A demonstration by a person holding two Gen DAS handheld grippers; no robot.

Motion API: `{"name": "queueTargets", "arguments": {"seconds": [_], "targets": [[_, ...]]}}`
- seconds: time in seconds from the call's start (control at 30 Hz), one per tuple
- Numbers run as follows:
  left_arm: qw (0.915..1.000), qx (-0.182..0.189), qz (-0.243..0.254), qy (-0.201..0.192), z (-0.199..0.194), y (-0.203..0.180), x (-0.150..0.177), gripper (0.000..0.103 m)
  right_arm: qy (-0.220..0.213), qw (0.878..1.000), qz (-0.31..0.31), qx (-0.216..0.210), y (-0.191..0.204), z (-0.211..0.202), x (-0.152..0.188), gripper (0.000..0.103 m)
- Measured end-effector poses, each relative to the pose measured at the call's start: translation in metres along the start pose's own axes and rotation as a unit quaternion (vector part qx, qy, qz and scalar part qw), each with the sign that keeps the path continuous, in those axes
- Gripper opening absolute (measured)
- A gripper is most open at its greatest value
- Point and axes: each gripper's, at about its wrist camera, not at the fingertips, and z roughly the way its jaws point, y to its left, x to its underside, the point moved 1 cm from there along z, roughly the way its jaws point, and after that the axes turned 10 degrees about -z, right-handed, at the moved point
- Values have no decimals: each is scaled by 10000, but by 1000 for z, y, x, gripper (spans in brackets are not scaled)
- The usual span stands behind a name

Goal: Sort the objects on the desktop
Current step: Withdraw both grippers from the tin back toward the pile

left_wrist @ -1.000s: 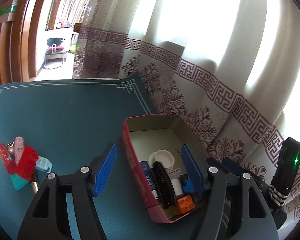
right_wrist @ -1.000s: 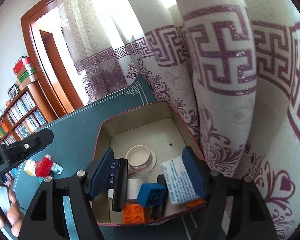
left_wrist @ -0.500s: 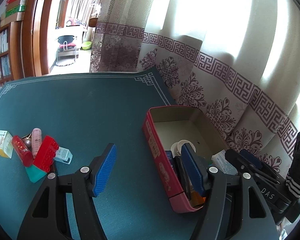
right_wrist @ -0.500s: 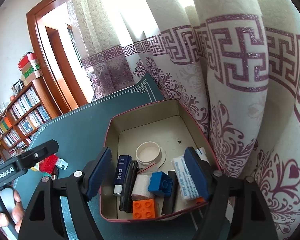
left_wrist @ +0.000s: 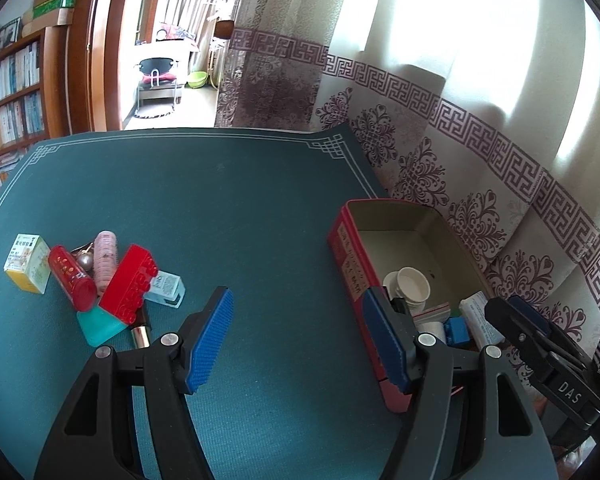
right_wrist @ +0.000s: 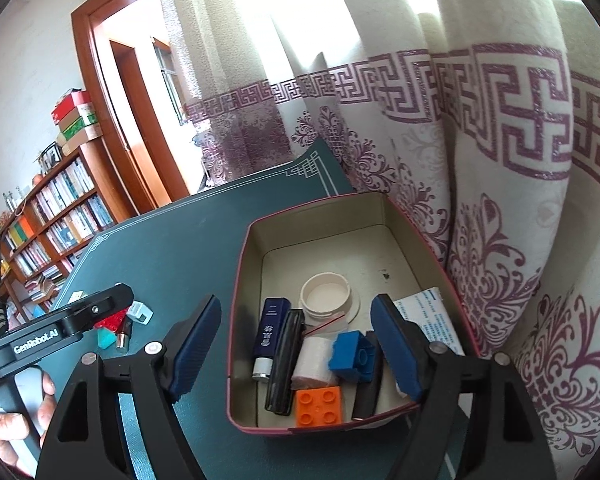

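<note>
The left gripper (left_wrist: 296,338) has its fingers spread with nothing between them, above the green surface (left_wrist: 220,208). Since a second ago it has swung away from the red box (left_wrist: 354,276), which now sits further right in its view, and the loose pile has come closer. The right gripper (right_wrist: 296,344), fingers released and widening a little, hangs empty over the box, whose full interior now shows. Inside lie a white lid (right_wrist: 326,294), a dark blue tube (right_wrist: 270,326), a blue brick (right_wrist: 352,354), an orange brick (right_wrist: 320,404) and a paper packet (right_wrist: 436,320). Still unsorted on the surface: a red brick (left_wrist: 130,284), a red tube (left_wrist: 70,276), a yellow carton (left_wrist: 26,262).
</note>
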Motion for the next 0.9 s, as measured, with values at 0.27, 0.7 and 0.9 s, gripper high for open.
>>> {"name": "queueTargets", "arguments": {"seconds": [0.27,0.7,0.9], "targets": [[9998,-165,-116,37,-1,19,2,70,48,9998,-128,-129,11,3,2,81],[9983,-434,-377,110,-4,60,10,70,154,9988,-348,-323,34,9,9,81],[9966,-625,-523,77,-6,85,13,70,220,9979,-452,-407,46,14,13,81]]}}
